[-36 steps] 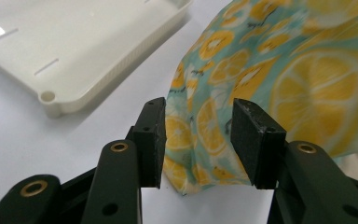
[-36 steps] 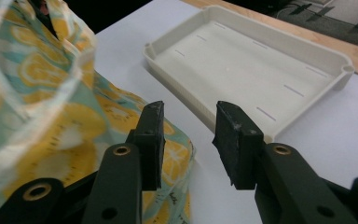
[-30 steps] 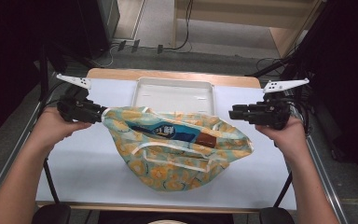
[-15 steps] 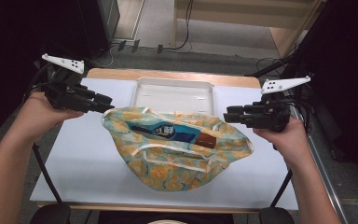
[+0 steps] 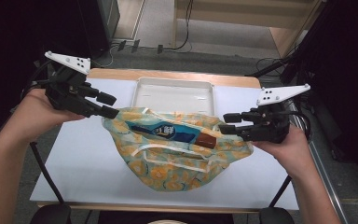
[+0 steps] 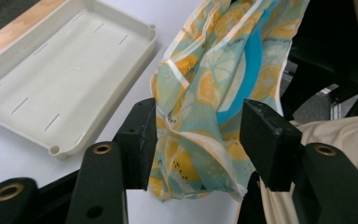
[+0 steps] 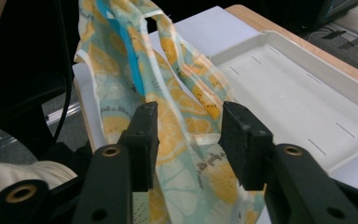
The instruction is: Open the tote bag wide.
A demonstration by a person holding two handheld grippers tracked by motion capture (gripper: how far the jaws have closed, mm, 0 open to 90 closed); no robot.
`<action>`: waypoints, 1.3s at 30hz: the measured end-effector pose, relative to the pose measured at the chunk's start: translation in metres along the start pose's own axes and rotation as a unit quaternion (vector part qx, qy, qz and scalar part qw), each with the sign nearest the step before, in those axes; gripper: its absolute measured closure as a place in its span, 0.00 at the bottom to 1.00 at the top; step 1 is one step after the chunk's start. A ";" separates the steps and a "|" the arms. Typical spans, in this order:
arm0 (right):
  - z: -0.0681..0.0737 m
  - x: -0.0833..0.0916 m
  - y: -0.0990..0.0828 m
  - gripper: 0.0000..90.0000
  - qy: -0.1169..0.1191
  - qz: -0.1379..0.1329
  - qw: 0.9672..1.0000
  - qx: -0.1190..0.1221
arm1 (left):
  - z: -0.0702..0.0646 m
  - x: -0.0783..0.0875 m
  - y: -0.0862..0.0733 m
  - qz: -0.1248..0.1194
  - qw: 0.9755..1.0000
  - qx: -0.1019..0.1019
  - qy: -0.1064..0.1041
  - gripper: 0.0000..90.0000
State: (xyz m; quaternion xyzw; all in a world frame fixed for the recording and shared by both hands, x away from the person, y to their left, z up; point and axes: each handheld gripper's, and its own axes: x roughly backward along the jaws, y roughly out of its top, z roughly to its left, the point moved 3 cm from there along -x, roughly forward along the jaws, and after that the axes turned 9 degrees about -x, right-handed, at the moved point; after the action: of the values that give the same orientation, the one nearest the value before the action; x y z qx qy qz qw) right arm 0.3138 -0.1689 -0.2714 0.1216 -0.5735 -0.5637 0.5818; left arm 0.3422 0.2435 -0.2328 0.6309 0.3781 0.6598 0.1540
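Note:
A teal cloth bag with a lemon print (image 5: 177, 158) lies open on the white table (image 5: 79, 163). Inside it lie a blue packet (image 5: 163, 130) and a brown item (image 5: 206, 140). My left gripper (image 5: 108, 105) sits at the bag's left end, angled down from above. Its jaws stand apart around a bunched fold of the bag (image 6: 205, 93), and the left gripper (image 6: 198, 133) is open. My right gripper (image 5: 227, 123) is level at the bag's right end. It is open too, and a raised fold of the bag (image 7: 177, 107) stands between the jaws of the right gripper (image 7: 189, 140).
An empty white tray (image 5: 175, 95) lies just behind the bag, along the table's wooden back edge. The same tray (image 6: 51, 79) is close to the left gripper's jaws, and the tray (image 7: 298, 88) lies right of the right gripper. Cables run over the floor beyond.
My left gripper rose and tilted, and its jaws now straddle the bag's left end. The right gripper crept a little toward the bag. The bag's rim has shifted slightly.

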 end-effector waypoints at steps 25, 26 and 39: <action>-0.015 -0.009 -0.021 1.00 -0.049 0.027 0.998 0.008 | 0.004 -0.018 -0.039 -0.014 0.999 0.026 0.024 0.96; -0.018 -0.009 -0.019 1.00 -0.050 0.024 0.998 0.009 | 0.005 -0.019 -0.039 -0.015 0.999 0.028 0.024 0.96; -0.050 -0.029 -0.015 1.00 -0.056 0.028 0.998 -0.019 | 0.026 -0.039 -0.053 -0.021 0.998 0.059 0.010 0.96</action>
State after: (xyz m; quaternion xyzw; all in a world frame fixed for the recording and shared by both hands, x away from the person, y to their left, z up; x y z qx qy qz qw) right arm 0.3544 -0.1762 -0.3139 0.0631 -0.5975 -0.5637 0.5668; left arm 0.3585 0.2604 -0.3001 0.6242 0.4309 0.6393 0.1265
